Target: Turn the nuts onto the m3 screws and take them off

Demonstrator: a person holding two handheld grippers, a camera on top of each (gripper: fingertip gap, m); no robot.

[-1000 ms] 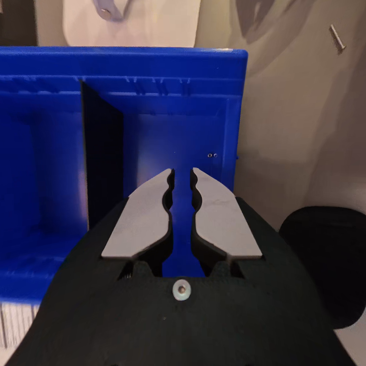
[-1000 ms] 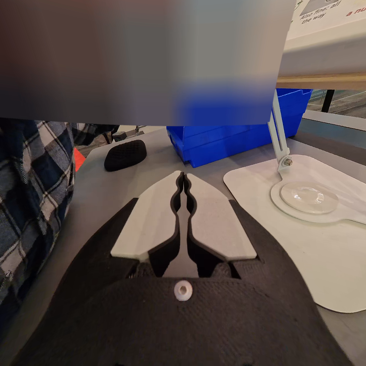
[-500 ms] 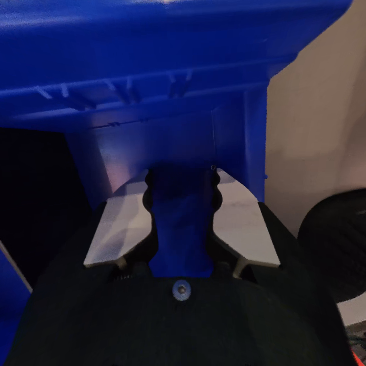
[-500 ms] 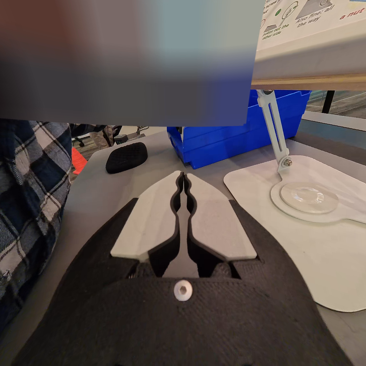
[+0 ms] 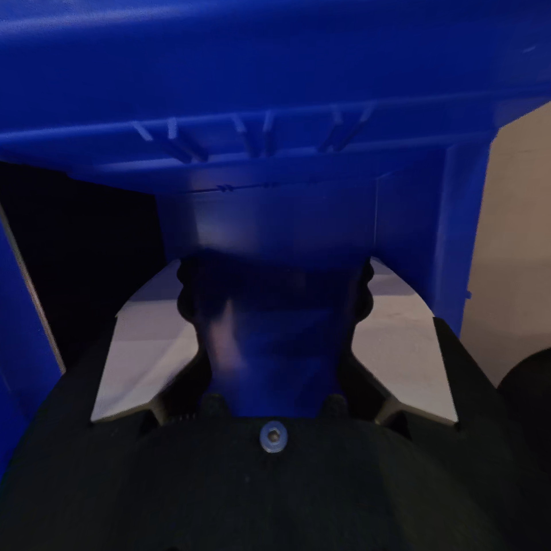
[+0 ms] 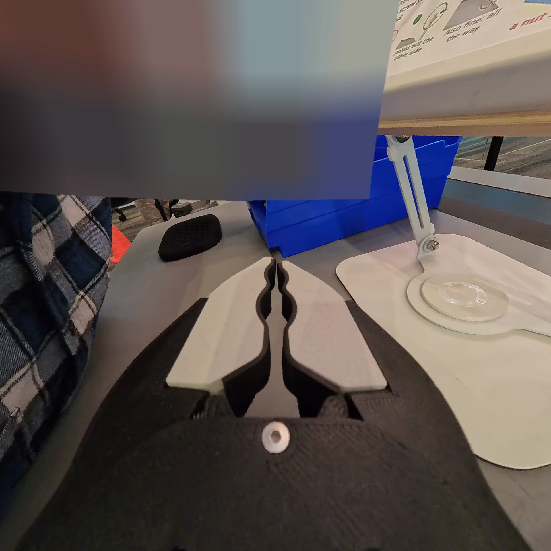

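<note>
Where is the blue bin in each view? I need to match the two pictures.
Left wrist view: blue bin fills the top and centre, close up, behind the open left claw.
Right wrist view: upper middle, on the table.
Shared landmark: black pad beside the bin.

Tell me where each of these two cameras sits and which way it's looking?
Left wrist view: on the left gripper, looking close into a compartment of the blue bin; its own wide-open fingers show.
Right wrist view: on the right gripper, low over the grey table, facing the bin; its nearly closed fingers and a plaid sleeve show.
Shared: the blue bin and a black pad.
</note>
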